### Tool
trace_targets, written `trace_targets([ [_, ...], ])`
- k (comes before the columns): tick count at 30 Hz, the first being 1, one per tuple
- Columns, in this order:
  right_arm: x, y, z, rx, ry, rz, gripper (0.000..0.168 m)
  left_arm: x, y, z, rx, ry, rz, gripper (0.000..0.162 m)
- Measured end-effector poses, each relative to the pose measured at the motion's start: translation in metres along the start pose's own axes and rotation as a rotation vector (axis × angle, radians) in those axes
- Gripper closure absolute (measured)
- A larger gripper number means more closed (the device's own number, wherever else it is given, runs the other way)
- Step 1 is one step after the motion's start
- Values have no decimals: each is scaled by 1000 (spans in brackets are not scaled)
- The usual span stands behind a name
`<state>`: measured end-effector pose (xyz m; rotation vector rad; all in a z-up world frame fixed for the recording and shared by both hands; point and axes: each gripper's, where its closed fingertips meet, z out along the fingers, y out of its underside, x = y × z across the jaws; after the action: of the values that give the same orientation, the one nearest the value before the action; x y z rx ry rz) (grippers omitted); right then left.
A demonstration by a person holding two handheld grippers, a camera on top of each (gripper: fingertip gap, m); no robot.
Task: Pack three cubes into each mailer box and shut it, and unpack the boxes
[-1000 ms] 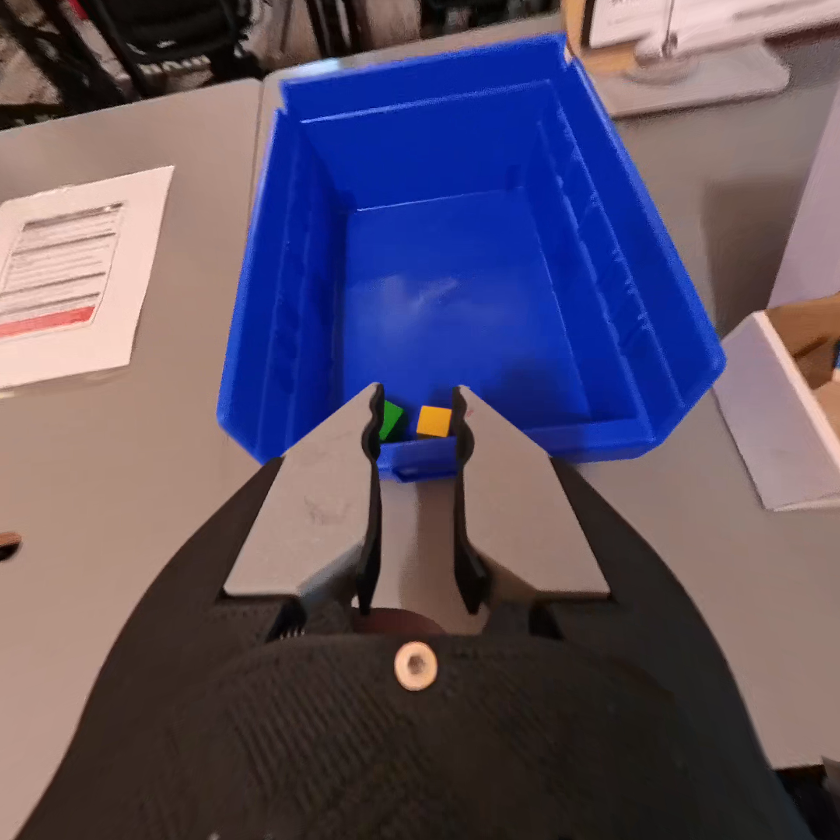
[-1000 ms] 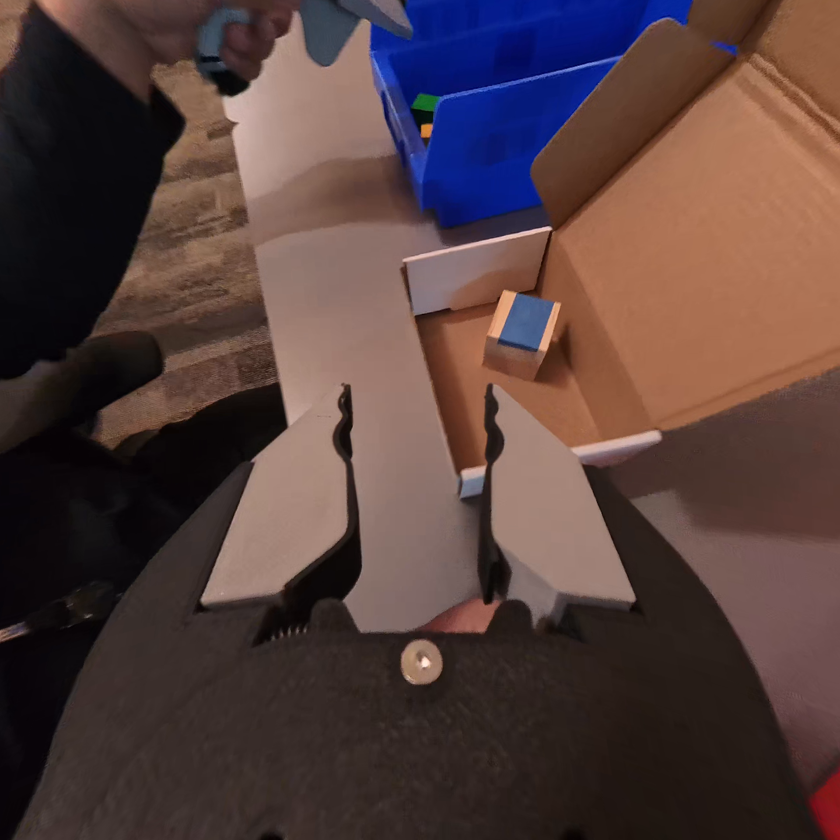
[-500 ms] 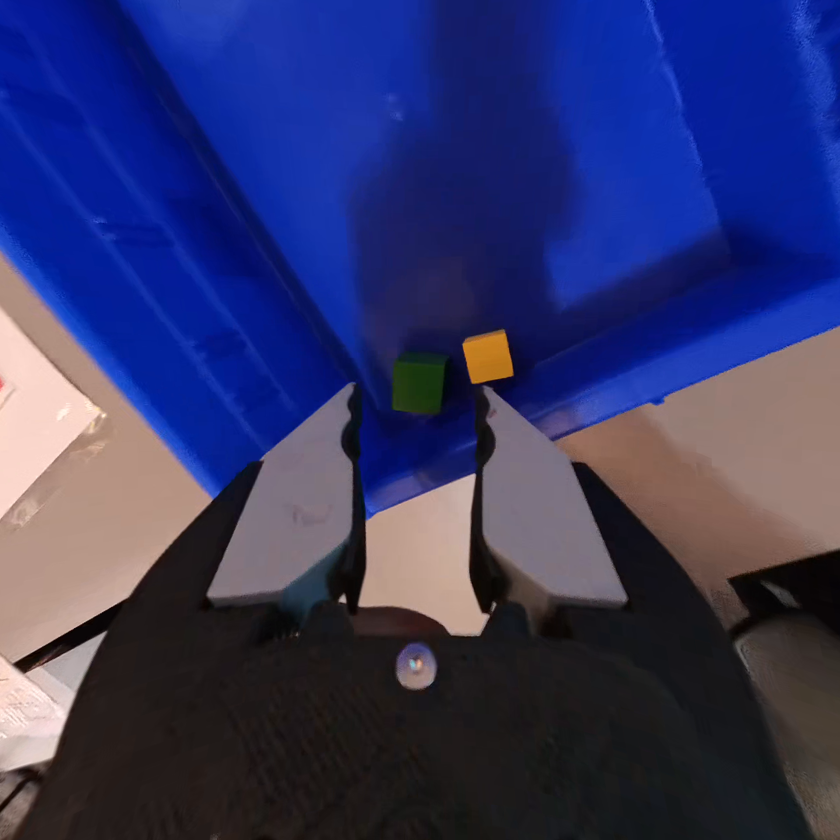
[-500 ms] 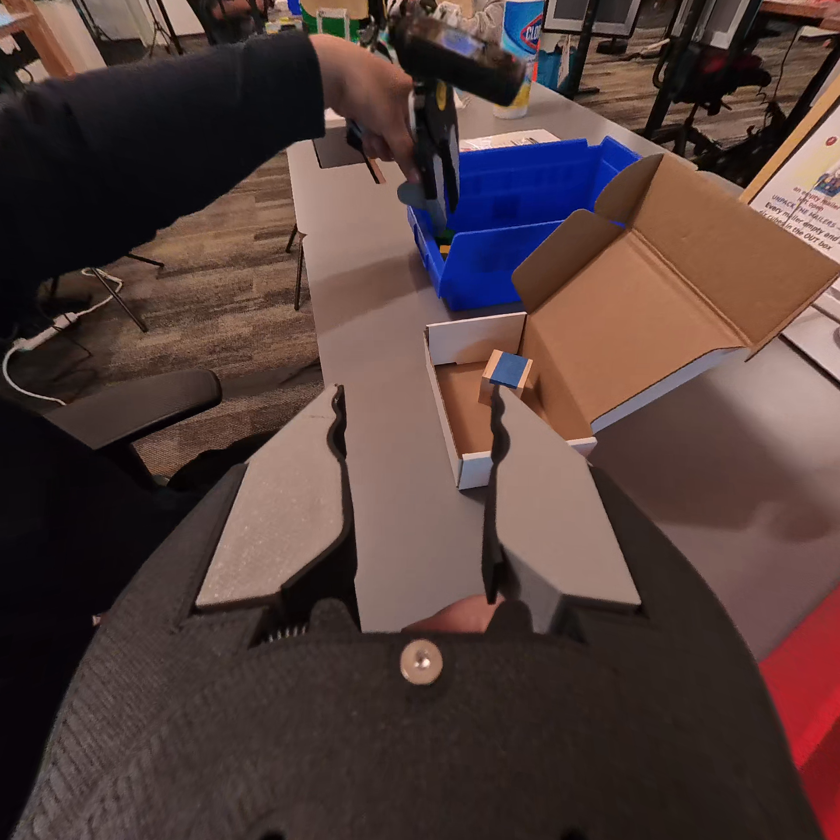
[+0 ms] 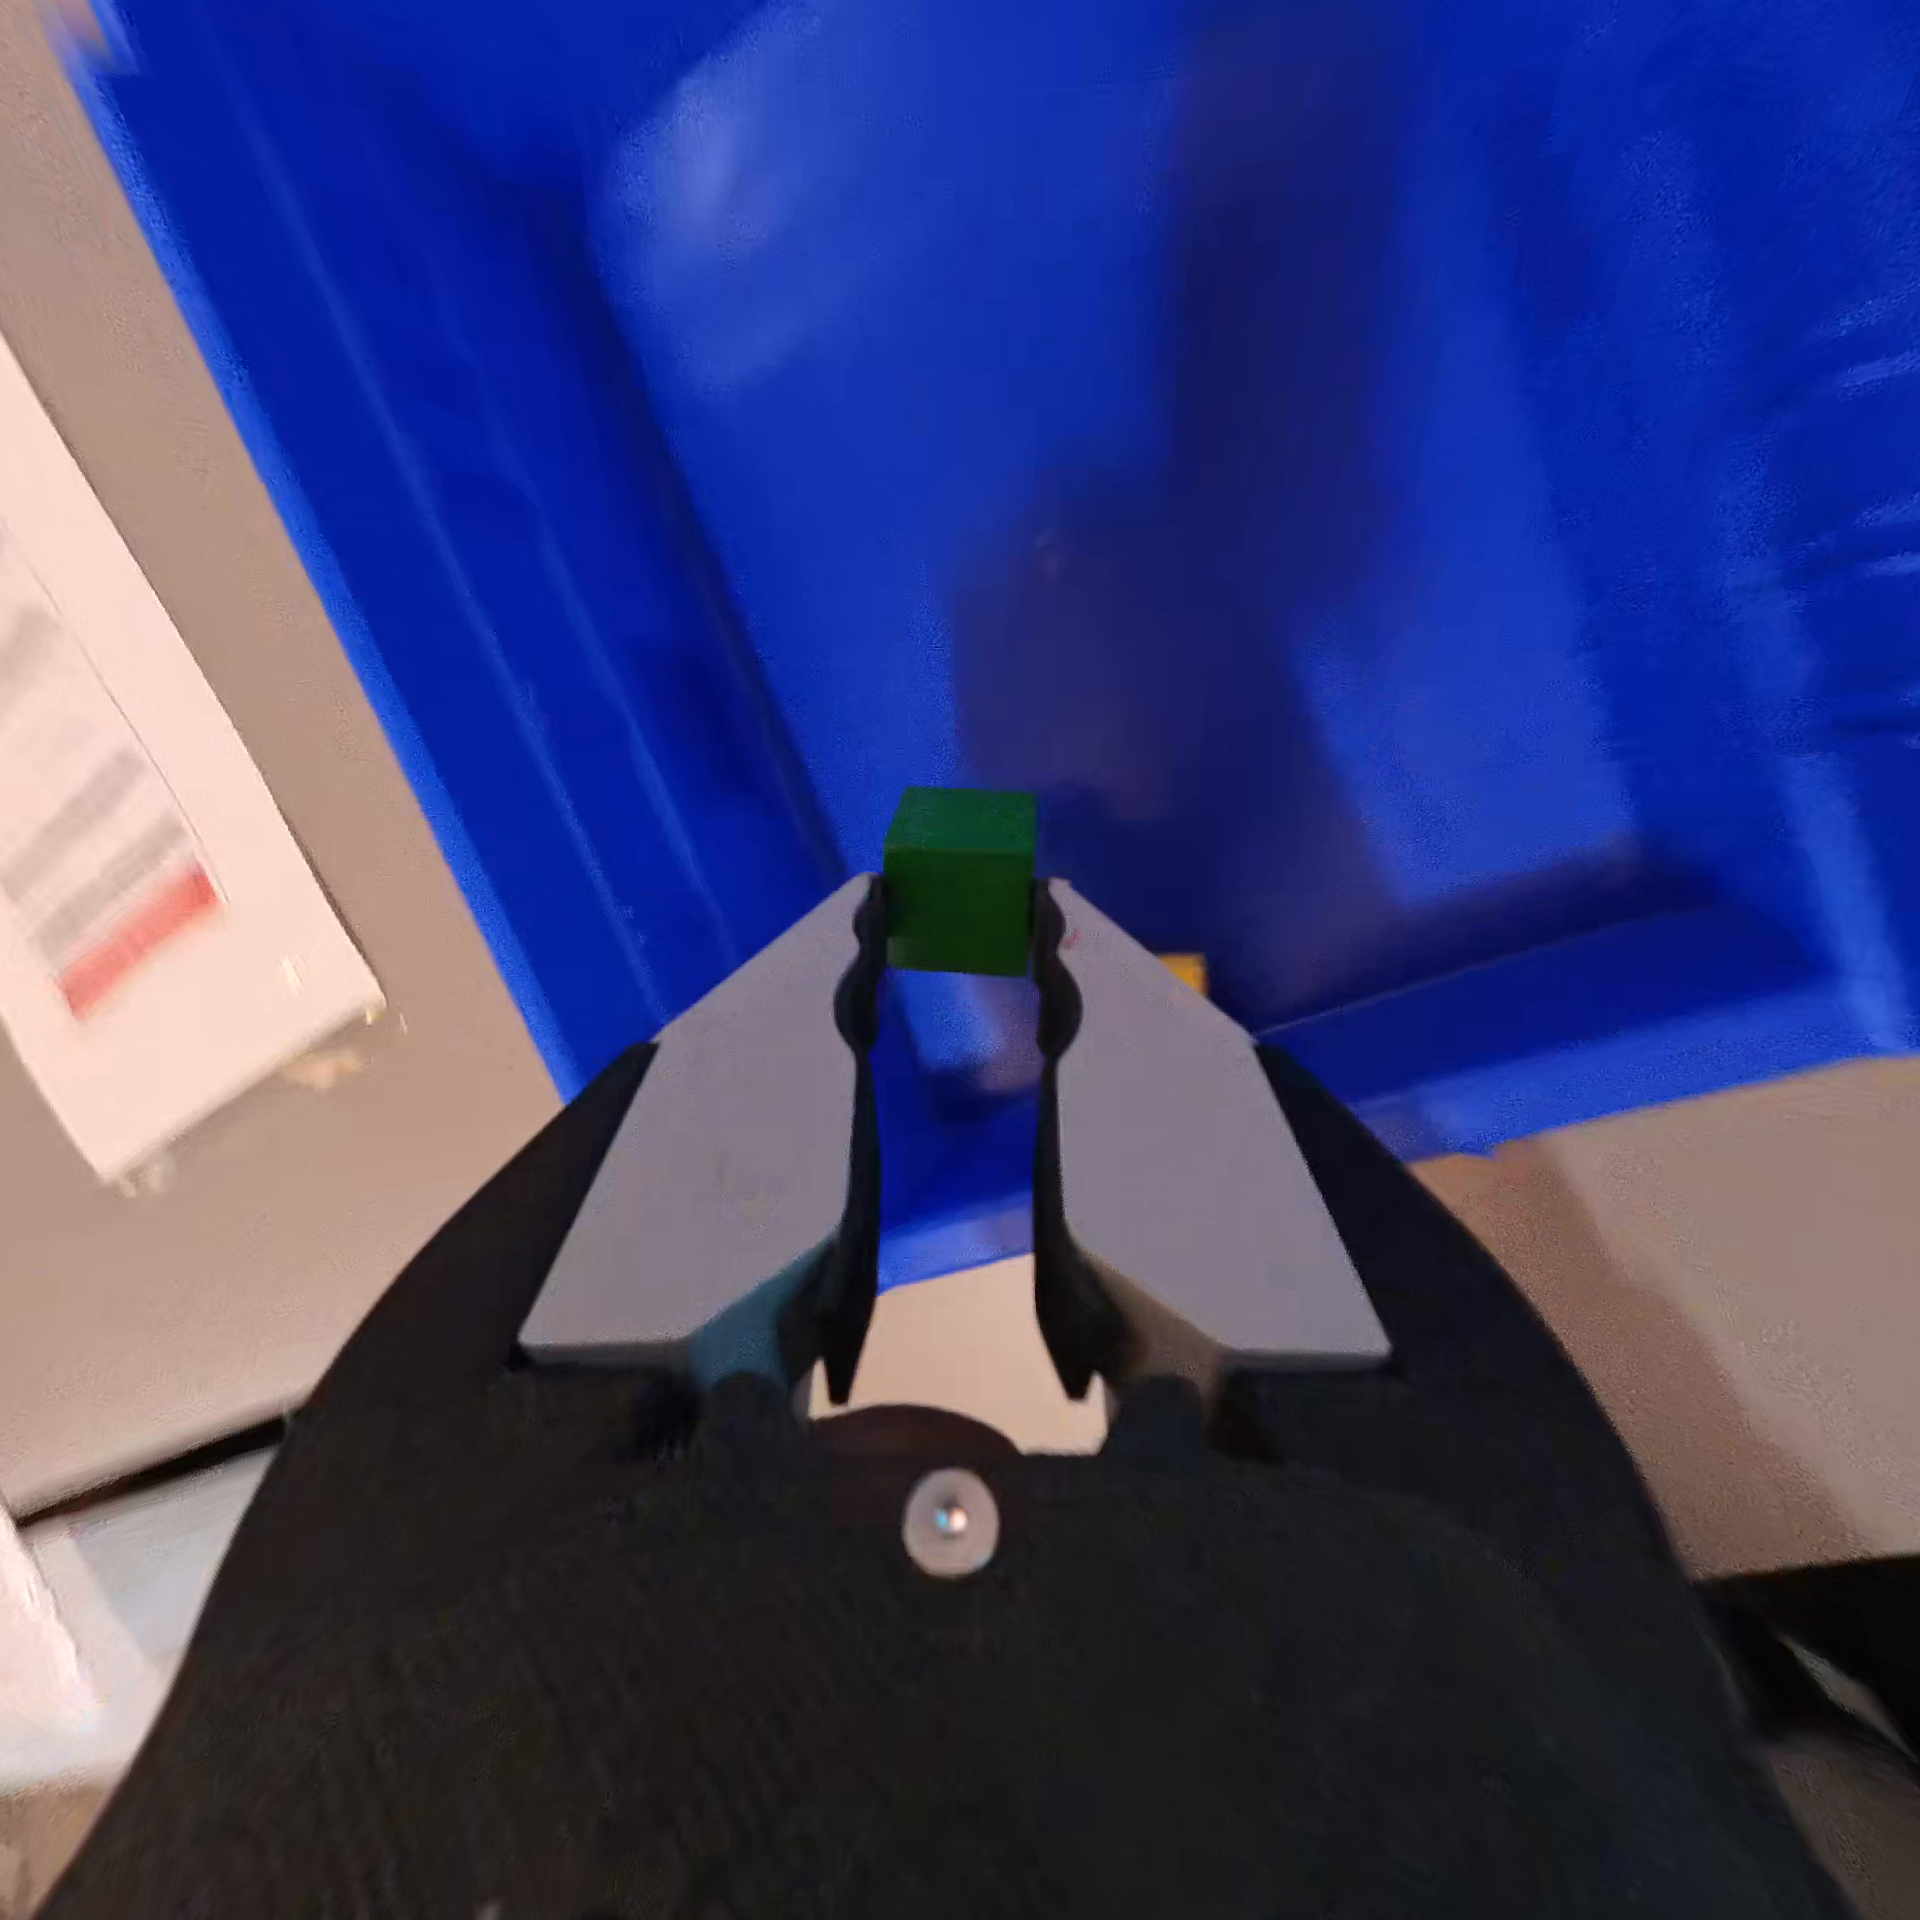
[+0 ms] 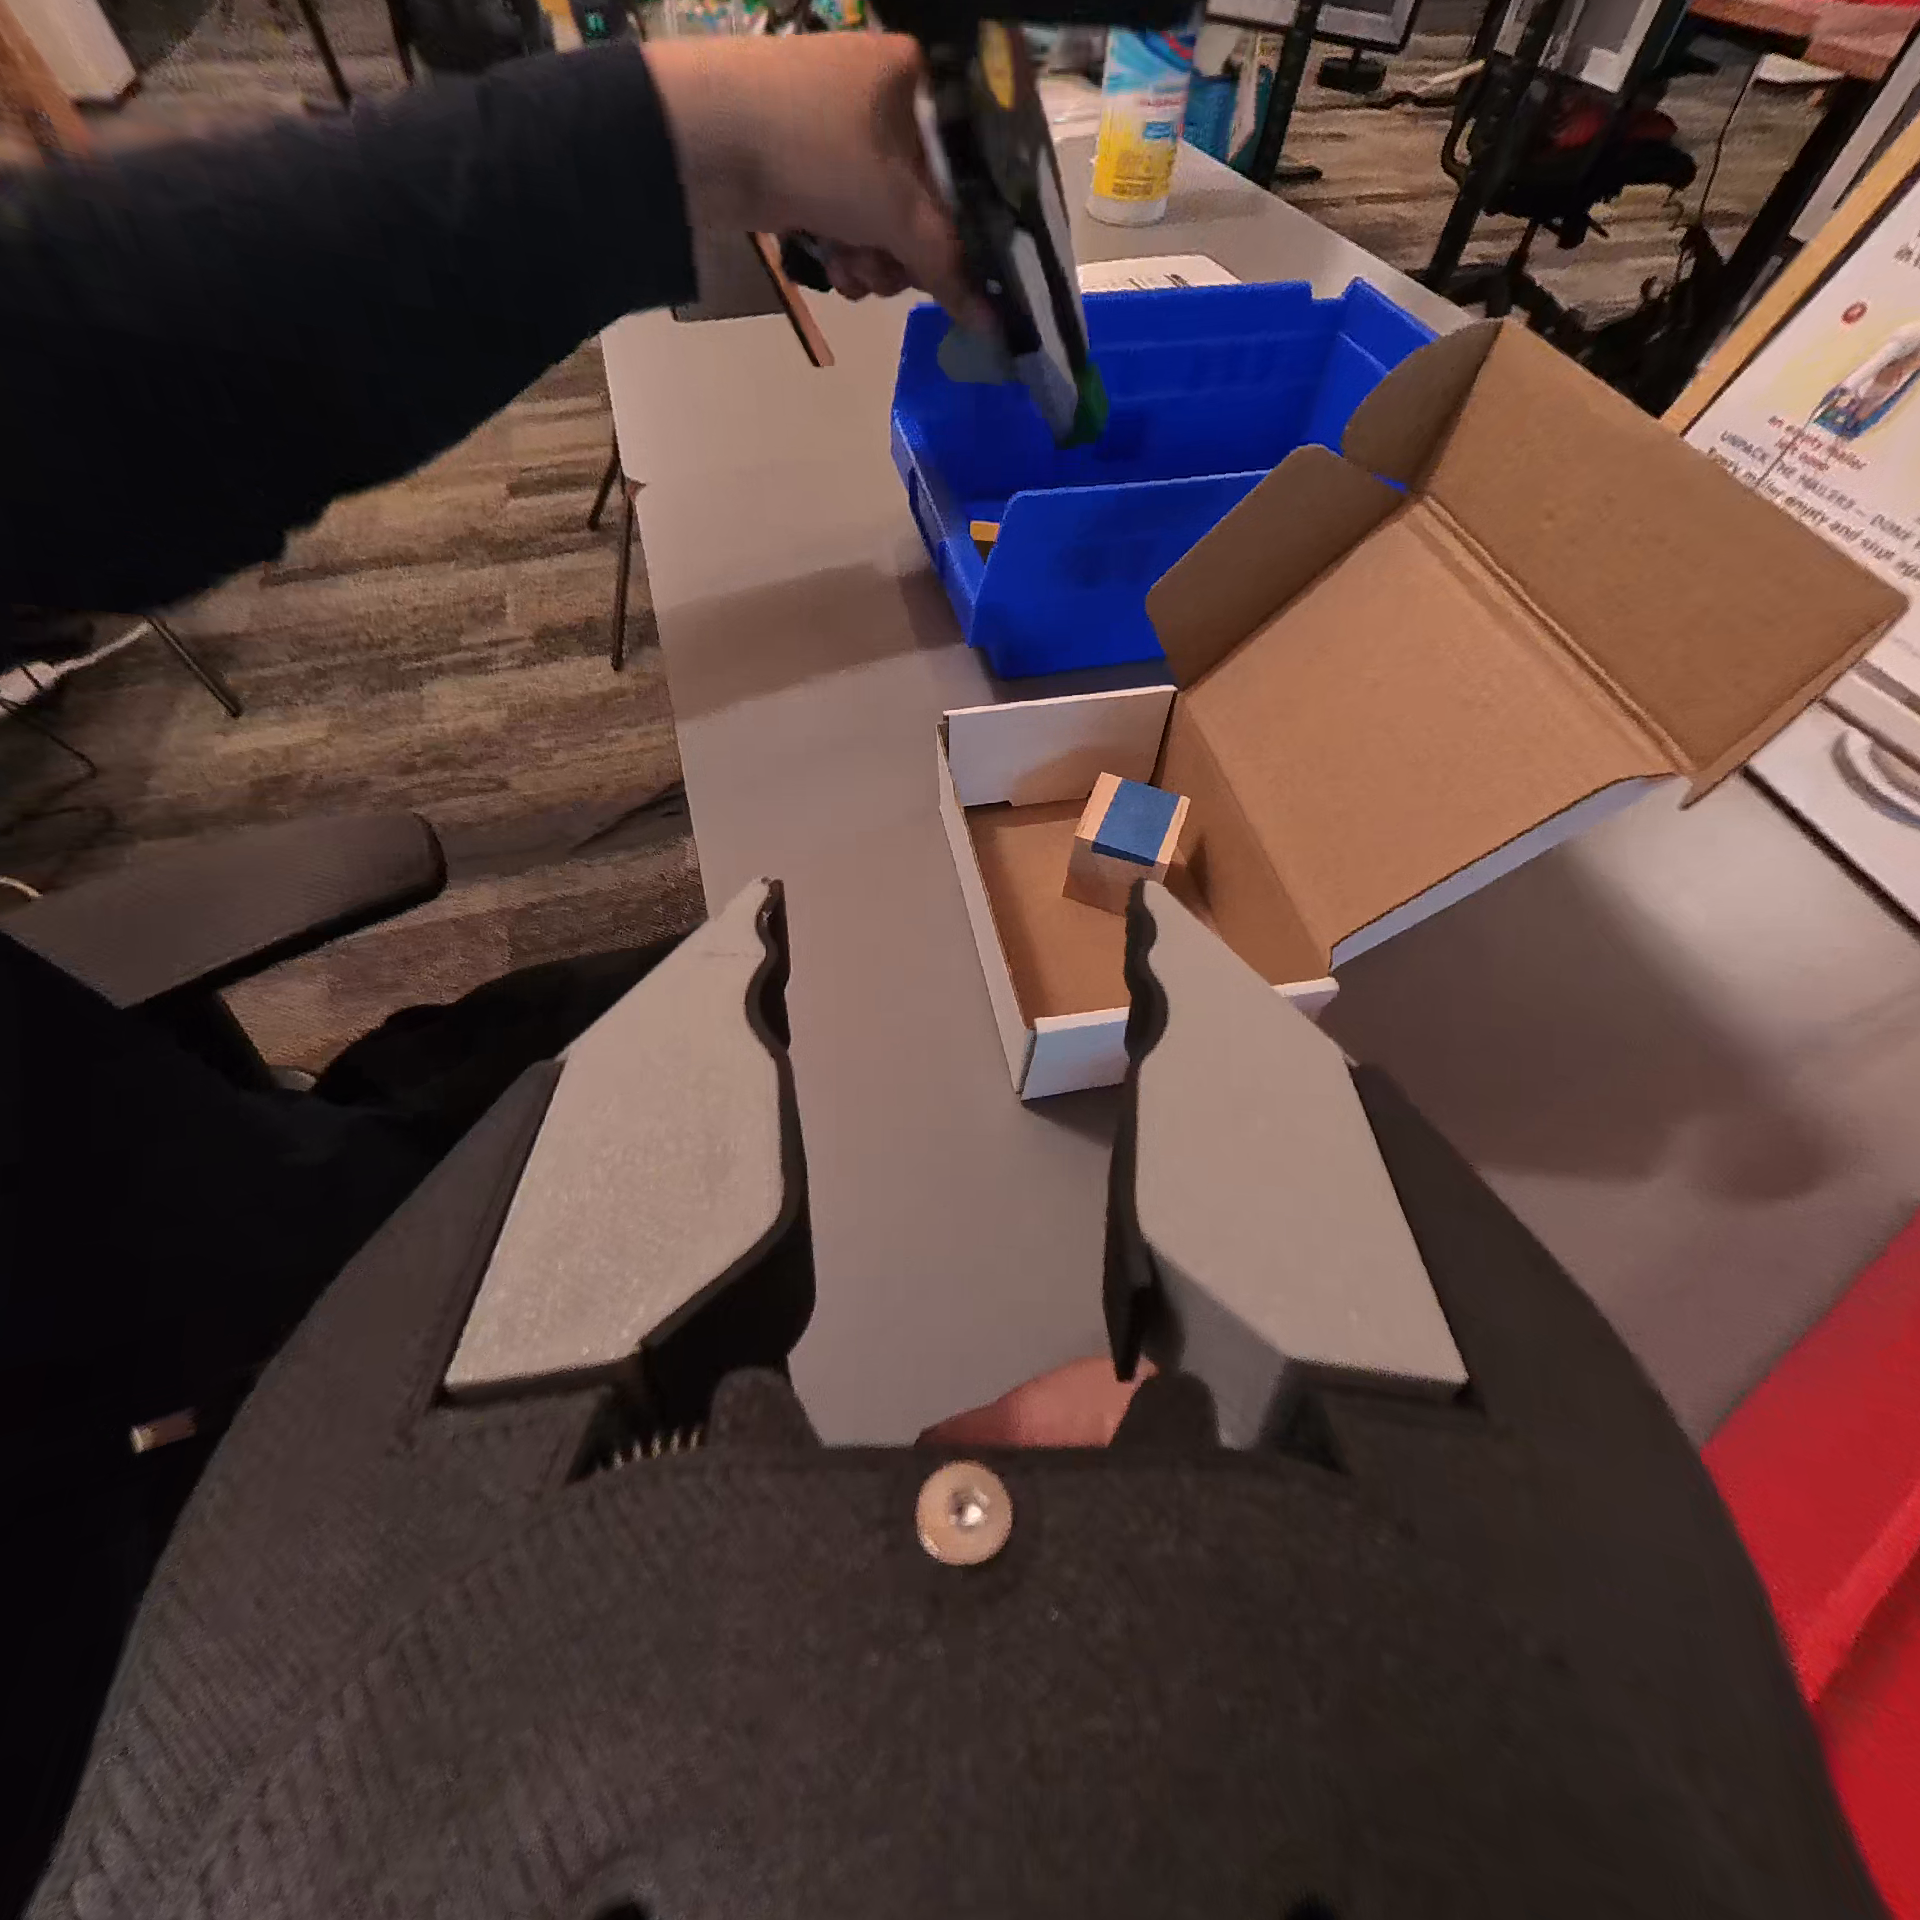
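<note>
Your left wrist view looks steeply down into the blue bin [image 5: 1195,499] from close above. Your right wrist view sits farther back over the worktop [image 6: 831,790] — facing the open mailer box [image 6: 1049,935]. Both views share that bin [image 6: 1174,416] — and its green cube [image 5: 961,896].

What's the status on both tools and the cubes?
Left tool shut on small green cube, over blue plastic bin. Right tool open, empty. One blue-topped wooden cube in open cardboard mailer box. Path looks clear.

Our left finger [image 5: 1143,1091] hides most of the yellow cube [image 5: 1188,974]; the sheet [image 5: 125,831] left of it blurs.
</note>
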<state>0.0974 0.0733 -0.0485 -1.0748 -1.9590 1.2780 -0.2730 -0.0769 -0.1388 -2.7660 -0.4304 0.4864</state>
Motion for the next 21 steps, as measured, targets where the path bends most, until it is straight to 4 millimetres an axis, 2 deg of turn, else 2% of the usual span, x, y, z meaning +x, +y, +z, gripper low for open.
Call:
trace_targets([
  [3,3,-6,1,40,-22,78,107,54,-46,-56,372,-76,190,137],
  [5,2,-15,1,102,-49,132,111,86,-68,-97,621,-242,259,137],
  [6,1,-21,1,138,-64,159,113,105,-75,-115,734,-305,275,137],
  [8,-3,-31,1,198,-96,200,117,155,-81,-142,929,-337,356,137],
  [10,-7,-34,5,219,-110,214,116,201,-83,-154,1019,-348,430,136],
  [14,0,-31,16,216,-24,209,112,268,-90,-169,1148,-427,569,137],
  [16,1,-29,21,212,2,205,112,291,-93,-171,1171,-468,642,138],
  [19,2,-20,32,165,27,183,113,319,-93,-164,1166,-456,722,138],
  [20,7,-15,36,141,63,167,121,326,-93,-162,1163,-446,738,137],
  [21,13,-8,39,109,103,145,142,328,-93,-162,1170,-463,744,137],
])
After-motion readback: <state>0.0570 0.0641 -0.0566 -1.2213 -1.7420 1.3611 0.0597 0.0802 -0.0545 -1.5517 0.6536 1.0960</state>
